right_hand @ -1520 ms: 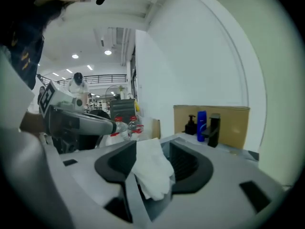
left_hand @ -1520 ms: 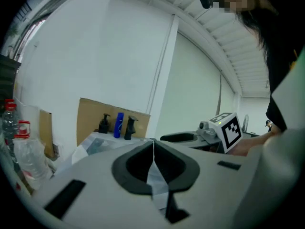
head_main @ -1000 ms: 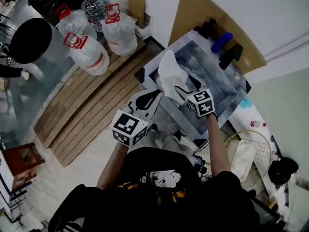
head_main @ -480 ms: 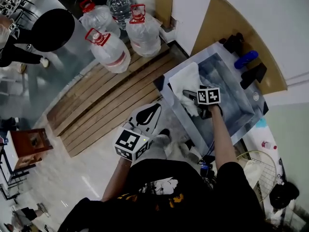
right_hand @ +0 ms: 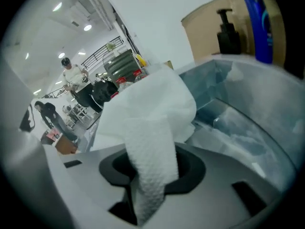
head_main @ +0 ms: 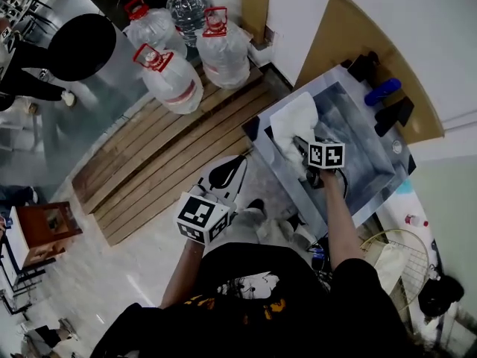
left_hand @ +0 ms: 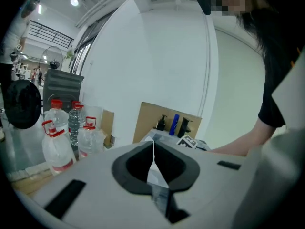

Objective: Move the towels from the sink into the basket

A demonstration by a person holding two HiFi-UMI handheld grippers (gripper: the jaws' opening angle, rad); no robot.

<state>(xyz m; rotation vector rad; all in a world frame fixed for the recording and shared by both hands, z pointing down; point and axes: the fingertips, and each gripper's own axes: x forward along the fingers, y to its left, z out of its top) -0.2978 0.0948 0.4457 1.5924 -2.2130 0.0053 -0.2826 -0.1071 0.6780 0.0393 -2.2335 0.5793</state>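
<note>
Towel [head_main: 293, 121] hides sink [head_main: 361, 136] corner; basket [head_main: 409, 268] partly behind R arm [head_main: 337, 218].

A white towel [head_main: 292, 127] [right_hand: 153, 128] with a waffle texture is bunched and lifted over the left rim of the sink [head_main: 361, 164] [right_hand: 248, 128], a grey metal basin. The right gripper [head_main: 302, 149] [right_hand: 151, 175] pinches a fold of it, its jaws having just closed. The round wire basket [head_main: 414, 259] sits near right of the sink, with a pale towel [head_main: 386, 263] inside.

The towel [right_hand: 152, 128] is white and waffle-patterned, the sink [head_main: 365, 155] grey, the bottle [head_main: 384, 92] blue.
</note>
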